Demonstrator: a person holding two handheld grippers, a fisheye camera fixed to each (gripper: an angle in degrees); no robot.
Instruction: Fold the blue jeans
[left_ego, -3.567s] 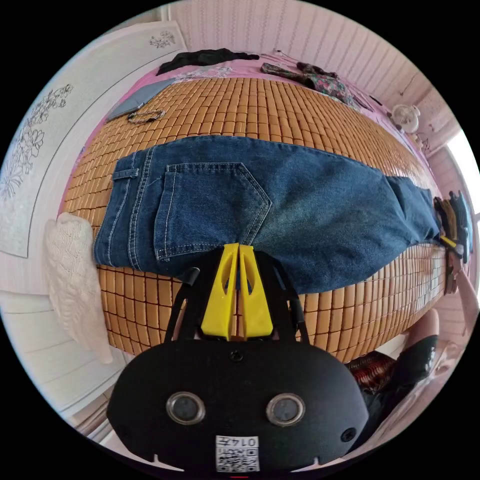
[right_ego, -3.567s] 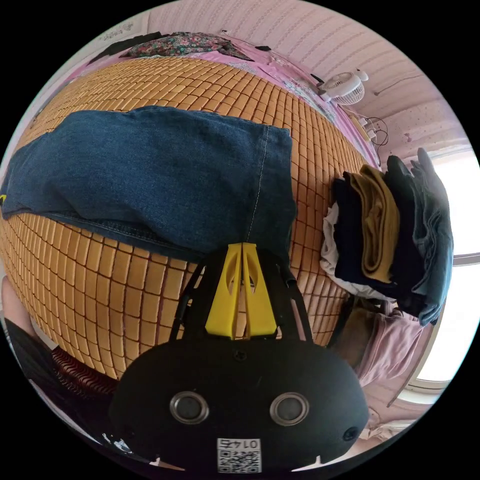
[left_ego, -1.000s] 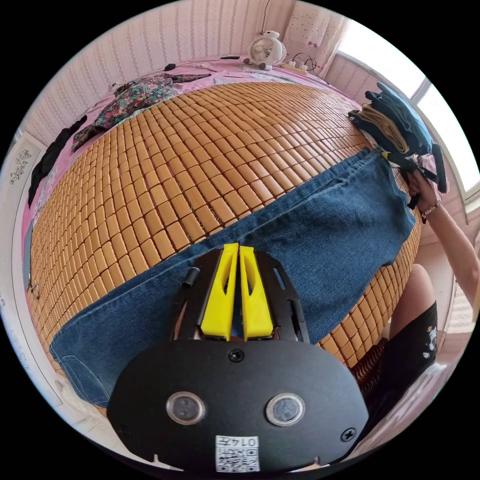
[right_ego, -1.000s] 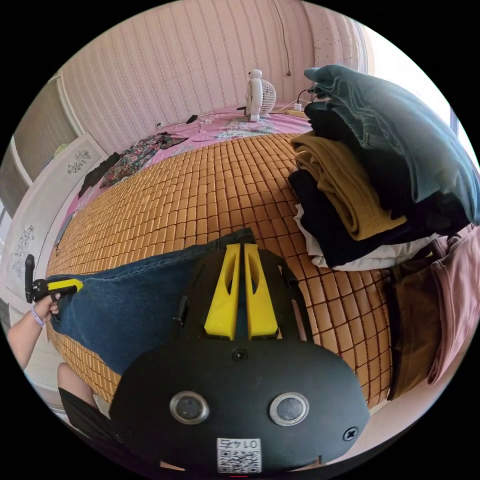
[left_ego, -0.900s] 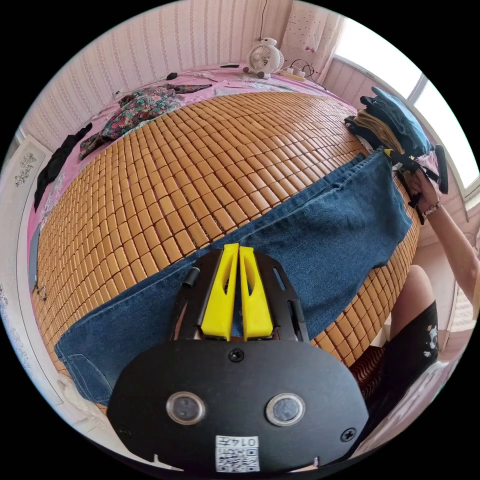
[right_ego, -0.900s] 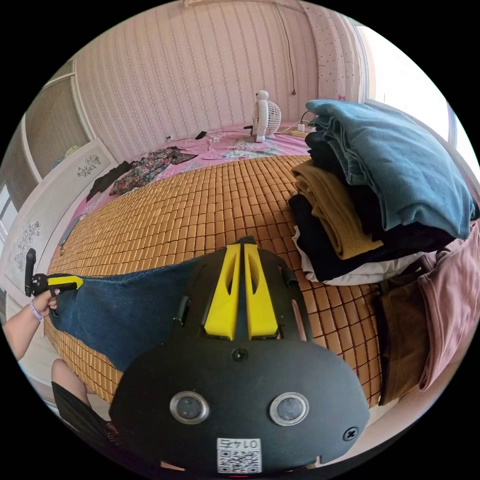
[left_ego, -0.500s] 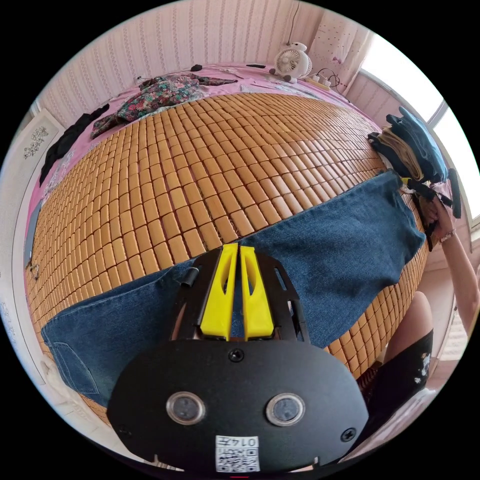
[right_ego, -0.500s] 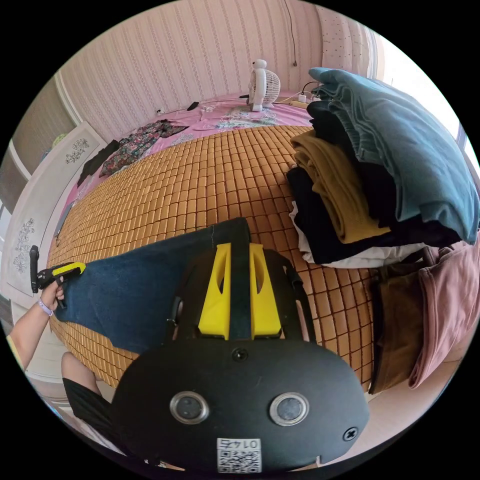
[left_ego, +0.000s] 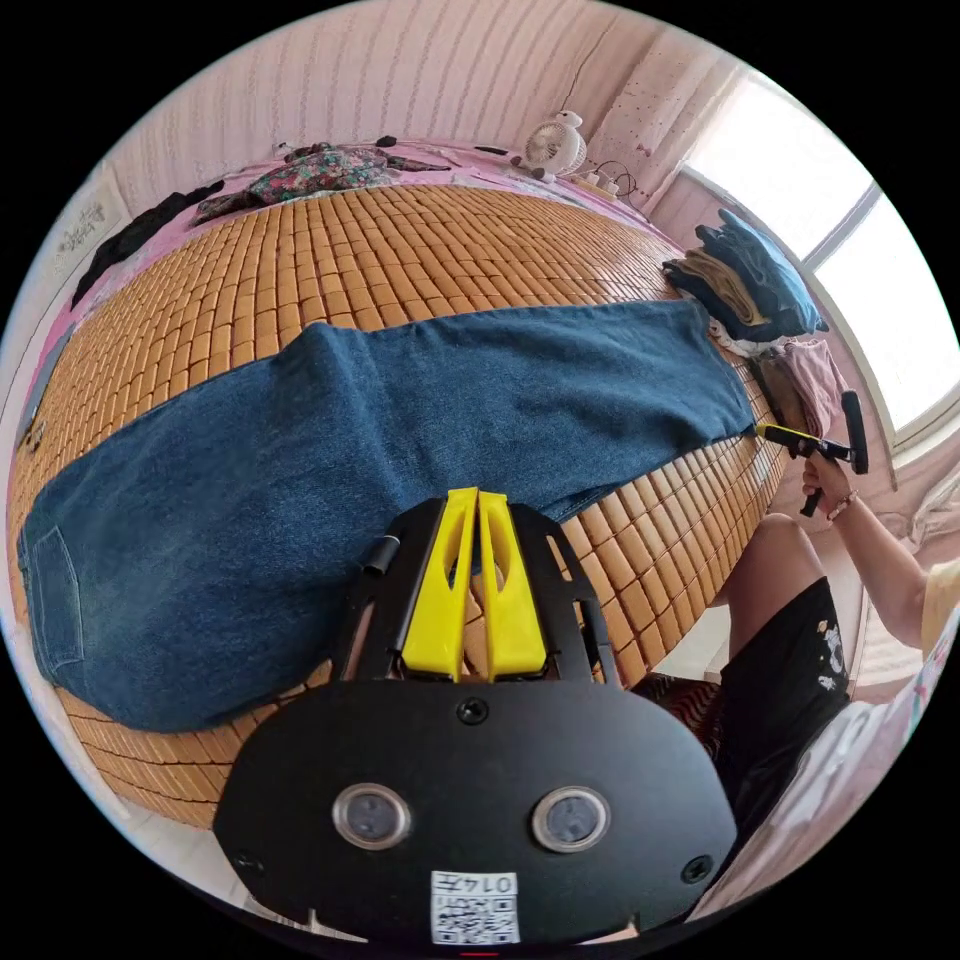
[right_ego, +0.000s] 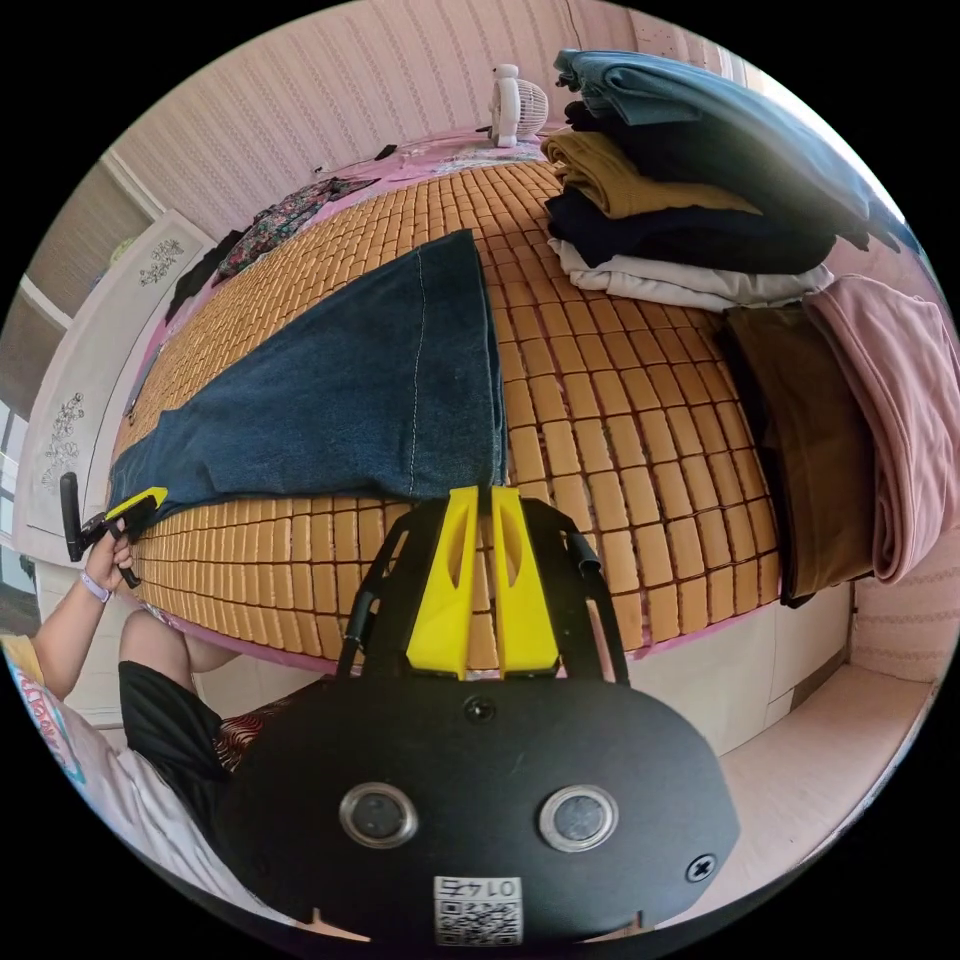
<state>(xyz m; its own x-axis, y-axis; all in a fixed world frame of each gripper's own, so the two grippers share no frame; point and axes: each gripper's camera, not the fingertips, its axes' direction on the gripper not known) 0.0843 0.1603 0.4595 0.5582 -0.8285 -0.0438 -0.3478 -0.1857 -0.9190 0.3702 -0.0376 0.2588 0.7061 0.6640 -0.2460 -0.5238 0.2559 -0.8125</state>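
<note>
Both grippers off the jeans, legs laid flat on the bed mat – next grab is the risky bit.

L gripper (left_ego: 477, 497): jaws pressed together w/ nothing between them, tips just at the near edge of the blue jeans (left_ego: 400, 420), mid-leg. R gripper (right_ego: 483, 497): jaws nearly together, a thin slit left, holding nothing, tips just off the hem corner at the right end. Jeans lie lengthwise across the bamboo mat (right_ego: 620, 400), waist & pocket to the left, hem to the right, close to the folded clothes stack (right_ego: 680, 190). Risks, as I judge: a re-grab catching only the top layer, so the legs split & the fold goes crooked; hem swung too far right could knock the stack; near edge sits close to the bed side, so a tug may slide the denim off.
</note>
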